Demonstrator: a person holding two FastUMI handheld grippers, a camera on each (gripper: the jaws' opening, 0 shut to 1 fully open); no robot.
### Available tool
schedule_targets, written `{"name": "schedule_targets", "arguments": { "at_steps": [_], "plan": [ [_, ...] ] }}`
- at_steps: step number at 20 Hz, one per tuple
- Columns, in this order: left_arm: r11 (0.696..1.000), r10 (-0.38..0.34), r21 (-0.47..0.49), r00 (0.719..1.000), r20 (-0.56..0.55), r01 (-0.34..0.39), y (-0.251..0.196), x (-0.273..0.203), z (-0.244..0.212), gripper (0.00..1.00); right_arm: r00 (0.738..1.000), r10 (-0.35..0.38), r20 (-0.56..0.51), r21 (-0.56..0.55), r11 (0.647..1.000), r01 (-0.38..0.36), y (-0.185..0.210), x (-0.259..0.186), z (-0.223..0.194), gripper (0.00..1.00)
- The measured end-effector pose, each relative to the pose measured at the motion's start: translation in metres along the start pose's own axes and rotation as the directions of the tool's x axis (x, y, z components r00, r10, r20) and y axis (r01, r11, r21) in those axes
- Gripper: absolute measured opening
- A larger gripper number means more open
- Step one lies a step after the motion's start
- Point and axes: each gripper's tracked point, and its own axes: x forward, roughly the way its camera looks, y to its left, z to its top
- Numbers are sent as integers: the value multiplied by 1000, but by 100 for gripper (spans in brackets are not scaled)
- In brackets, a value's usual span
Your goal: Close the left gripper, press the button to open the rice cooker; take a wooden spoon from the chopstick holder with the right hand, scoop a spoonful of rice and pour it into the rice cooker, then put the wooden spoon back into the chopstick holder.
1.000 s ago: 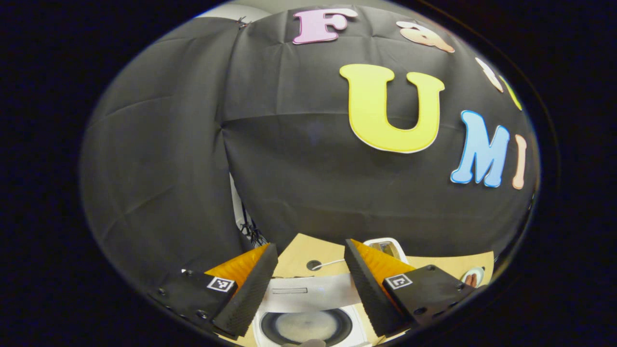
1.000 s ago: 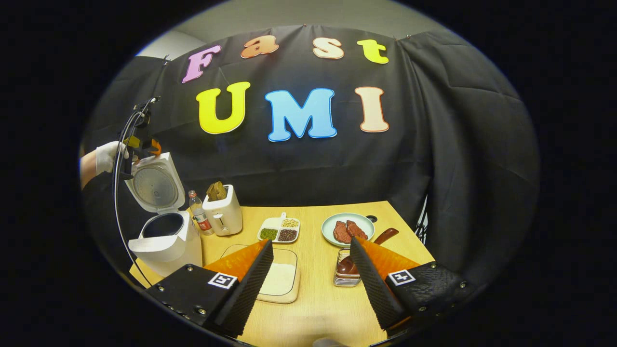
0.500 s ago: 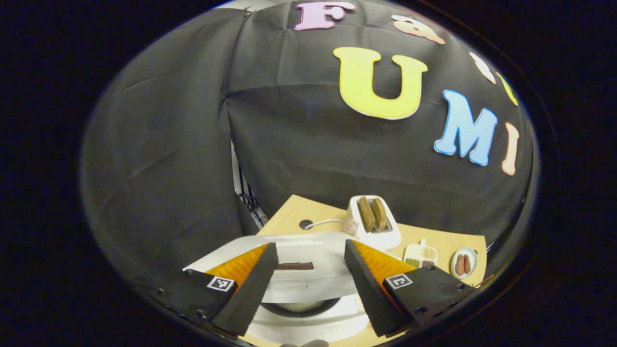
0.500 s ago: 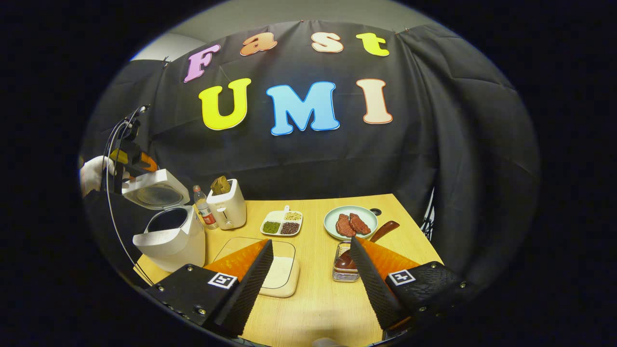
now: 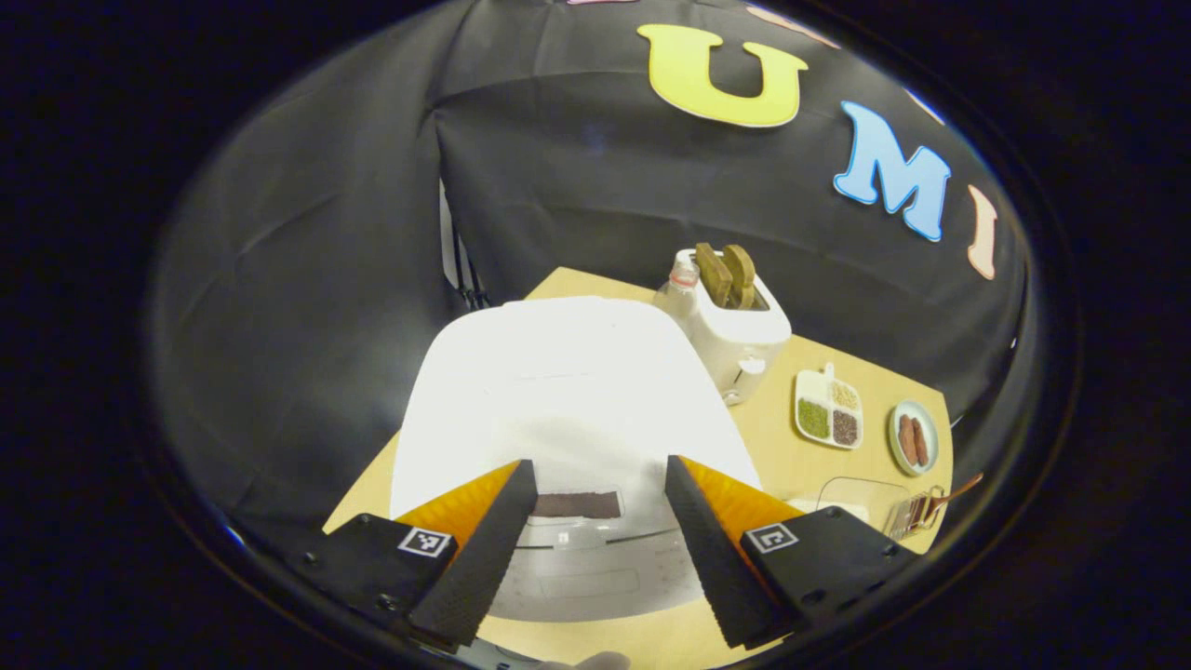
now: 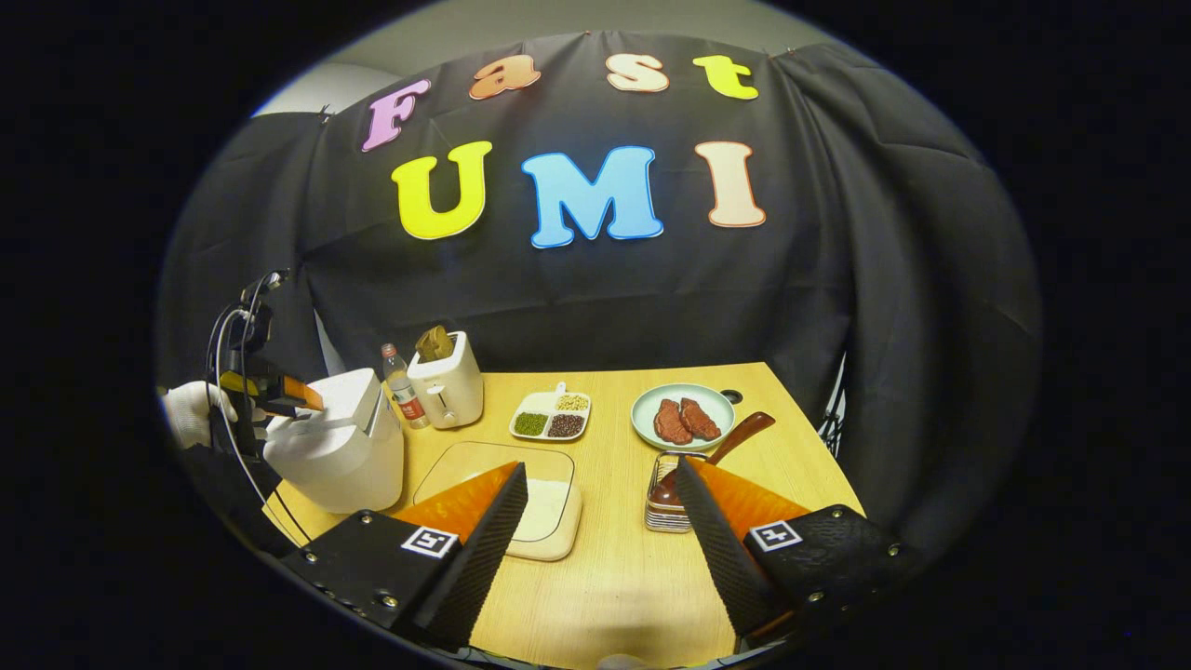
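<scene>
White toaster (image 6: 449, 392) and bottle (image 6: 395, 373) flank rice cooker (image 6: 340, 451).

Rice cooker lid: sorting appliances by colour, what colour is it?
White; the rice cooker lid shows best in the left gripper view.

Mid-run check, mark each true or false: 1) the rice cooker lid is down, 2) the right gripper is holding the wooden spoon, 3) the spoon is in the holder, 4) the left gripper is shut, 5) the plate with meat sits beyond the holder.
1. True: the rice cooker lid is down, with the left gripper over it.
2. False: the right gripper is open and holds nothing.
3. True: the wooden spoon rests in the chopstick holder.
4. False: its jaws stand apart in the left gripper view.
5. True: the plate of meat lies just beyond the holder.
</scene>
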Motion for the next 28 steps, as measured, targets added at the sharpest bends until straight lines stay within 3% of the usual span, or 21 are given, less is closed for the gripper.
{"name": "schedule_targets", "arguments": {
  "at_steps": [2, 4, 8, 18, 23, 28],
  "plan": [
    [999, 14, 41, 1000, 23, -15, 6, -1, -3, 100, 1000, 8, -14, 21, 1000, -8, 1, 1, -2, 98],
    [1000, 17, 17, 1000, -17, -16, 8, 5, -15, 99, 1000, 7, -20, 26, 1000, -7, 1, 4, -3, 98],
    [999, 24, 40, 999, 25, -25, 10, 23, -12, 98, 998, 40, -41, 50, 998, -38, 10, 7, -9, 98],
    [990, -15, 142, 992, 127, -3, -1, 40, 2, 100, 997, 67, -32, 43, 997, -65, 23, 6, 4, 98],
    [991, -42, 129, 992, 117, 27, -2, 36, 3, 97, 998, 57, -25, 18, 998, -57, 19, 4, 10, 98],
    [997, -58, 65, 966, 252, 42, -9, -8, 37, 98, 998, 14, 56, 12, 1000, -15, 7, -2, 49, 98]
  ]
}}
